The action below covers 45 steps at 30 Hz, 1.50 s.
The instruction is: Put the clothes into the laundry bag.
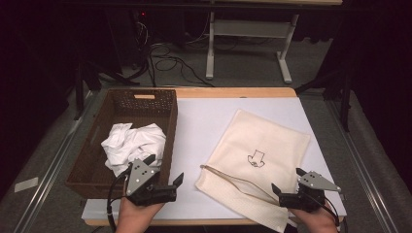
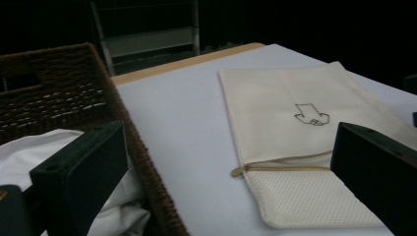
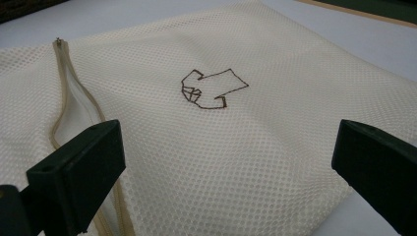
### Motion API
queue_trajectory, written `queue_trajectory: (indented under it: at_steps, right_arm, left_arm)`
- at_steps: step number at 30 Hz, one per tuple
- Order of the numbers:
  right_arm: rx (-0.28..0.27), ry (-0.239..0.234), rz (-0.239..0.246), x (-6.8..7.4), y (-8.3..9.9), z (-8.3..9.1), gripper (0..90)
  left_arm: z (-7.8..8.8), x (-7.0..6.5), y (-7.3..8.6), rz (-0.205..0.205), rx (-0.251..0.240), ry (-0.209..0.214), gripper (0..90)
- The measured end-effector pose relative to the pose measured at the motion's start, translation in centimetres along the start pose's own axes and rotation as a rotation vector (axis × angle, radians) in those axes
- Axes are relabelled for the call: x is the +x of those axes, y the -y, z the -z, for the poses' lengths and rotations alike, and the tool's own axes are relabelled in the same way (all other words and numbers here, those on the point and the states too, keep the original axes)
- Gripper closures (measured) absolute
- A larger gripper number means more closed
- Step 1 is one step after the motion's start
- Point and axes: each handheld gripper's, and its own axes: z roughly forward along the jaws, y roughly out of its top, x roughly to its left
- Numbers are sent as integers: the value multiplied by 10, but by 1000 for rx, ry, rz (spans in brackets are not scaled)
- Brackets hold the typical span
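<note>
A cream mesh laundry bag (image 1: 257,160) lies flat on the white table cover, right of centre, with a dark shirt outline drawn on it (image 3: 212,88) and a zip (image 3: 64,108) partly undone along its near edge. A crumpled white cloth (image 1: 131,144) sits in the brown wicker basket (image 1: 97,126) at the left. My left gripper (image 1: 164,170) is open beside the basket's near right corner, holding nothing. My right gripper (image 1: 289,180) is open over the bag's near right corner, its jaws wide apart and empty.
The table cover (image 1: 194,121) is bare between basket and bag. The wooden table edge (image 1: 233,92) runs along the far side. Beyond it stand a white desk frame (image 1: 252,43) and cables (image 1: 165,63) on the dark floor.
</note>
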Motion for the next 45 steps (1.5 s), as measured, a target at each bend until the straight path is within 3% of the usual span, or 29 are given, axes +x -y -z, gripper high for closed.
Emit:
queue_trajectory:
  at_steps: [7, 8, 16, 22, 33, 36, 40, 45]
  right_arm:
    - [-7, 25, -9, 2, -1, -2, 2]
    - [-11, 24, -6, 2, -1, -2, 2]
    - [-13, 23, -11, 2, -1, -1, 2]
    - [-3, 19, -7, 0, 0, -3, 3]
    - [5, 5, -15, 1, 1, -4, 3]
    - [7, 10, -19, 0, 1, -4, 3]
    - [5, 9, -22, -2, 1, -3, 3]
    - [7, 3, -37, -4, 2, -3, 3]
  left_arm:
    - [7, 19, 2, 1, 20, -69, 15]
    - [13, 27, 1, 8, 14, -94, 15]
    - [35, 63, 5, 72, 0, -183, 15]
    - [47, 81, 11, 107, -3, -235, 17]
    - [44, 81, 13, 117, 5, -239, 15]
    - [46, 78, 4, 118, -41, -235, 16]
    - [39, 79, -5, 140, -57, -230, 16]
    - [24, 83, -16, 117, -47, -245, 22]
